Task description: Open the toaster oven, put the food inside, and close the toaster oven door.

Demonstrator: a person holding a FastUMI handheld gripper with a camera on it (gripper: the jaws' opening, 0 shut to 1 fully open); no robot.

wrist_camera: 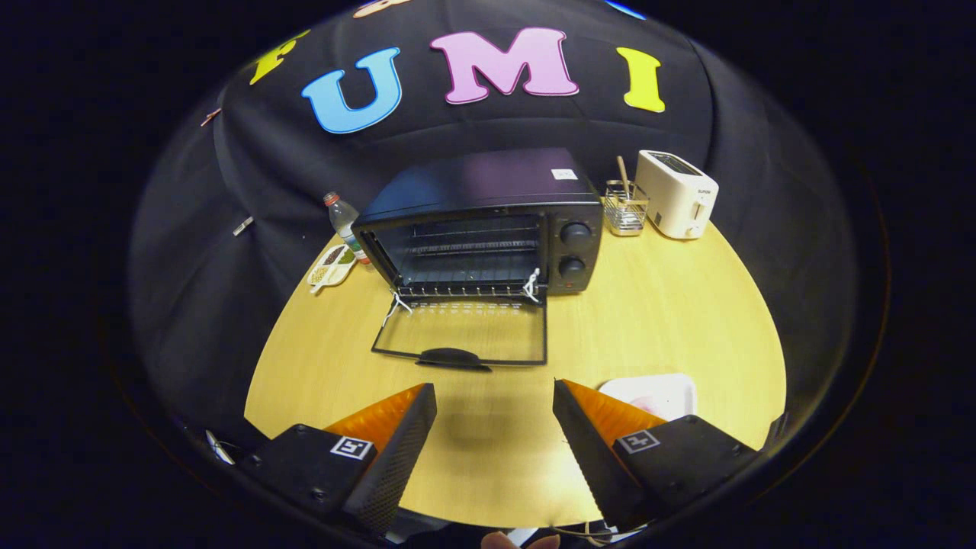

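Your toaster oven [488, 229] door [461, 333] already lies open at the worktop's [671, 320] middle, your claw [494, 427] hangs released and empty, so loading the food and closing remain.

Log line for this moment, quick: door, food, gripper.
toaster oven door: open, flat on table | food plate: on table by one finger, not loaded | gripper: open, holding nothing

Toaster [677, 194]: small dark brand word on its front, too small to read. Oven [488, 221]: white top sticker, illegible.
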